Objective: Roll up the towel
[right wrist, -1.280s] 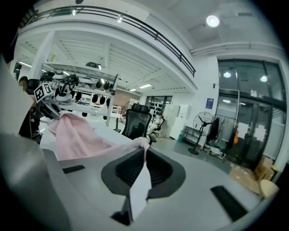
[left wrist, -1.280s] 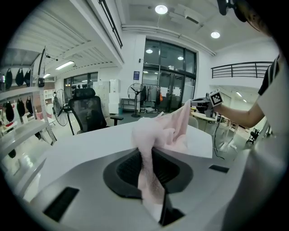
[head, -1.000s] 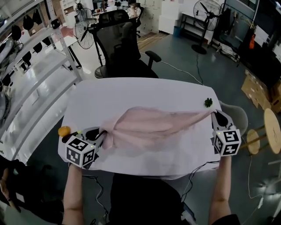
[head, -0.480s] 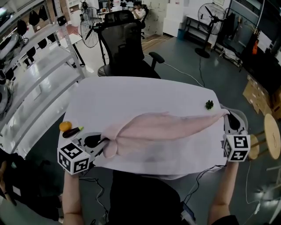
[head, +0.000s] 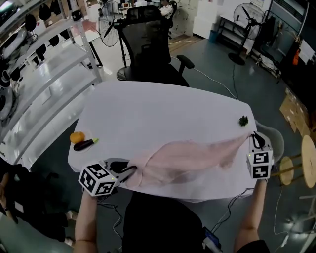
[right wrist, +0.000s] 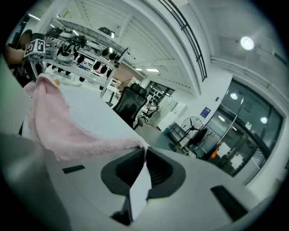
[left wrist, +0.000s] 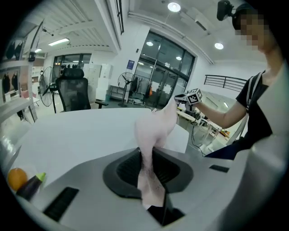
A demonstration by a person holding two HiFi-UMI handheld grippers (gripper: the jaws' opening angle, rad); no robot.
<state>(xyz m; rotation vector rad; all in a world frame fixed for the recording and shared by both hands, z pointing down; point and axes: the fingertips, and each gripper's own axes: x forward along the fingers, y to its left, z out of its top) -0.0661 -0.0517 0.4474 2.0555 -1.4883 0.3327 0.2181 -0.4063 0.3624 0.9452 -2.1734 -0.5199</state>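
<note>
I am holding the towel (head: 190, 157) between both grippers. It is pale pink and fluffy, stretching from one gripper to the other across the near part of the table (head: 148, 106). The left gripper (head: 129, 170) is clenching a thick, bunched end, with folds of pink pile poking back through the jaws. The right gripper (head: 254, 140) is pinching a thin corner, its jaws nearly together on it, and a pale flap is sticking out behind them. Between the 2 grips the cloth is fanning wide in the middle and narrowing to a twisted point at each end. Whether the middle is touching the tabletop, I cannot tell.

The table is white and rounded, and mostly bare. An orange (head: 76, 137) and a small eggplant (head: 84, 144) are lying together at its left edge – just beside each other – and 1 small green thing (head: 243, 120) is sitting near the right edge, close to the right gripper.

Behind the table a black office chair (head: 148, 47) is standing. A white shelf rack (head: 42, 84) is running along the left, a pedestal fan (head: 249, 15) is standing at the far right, and cardboard boxes (head: 296, 106) and a round wooden stool (head: 309, 153) are sitting on the grey floor at the right.
</note>
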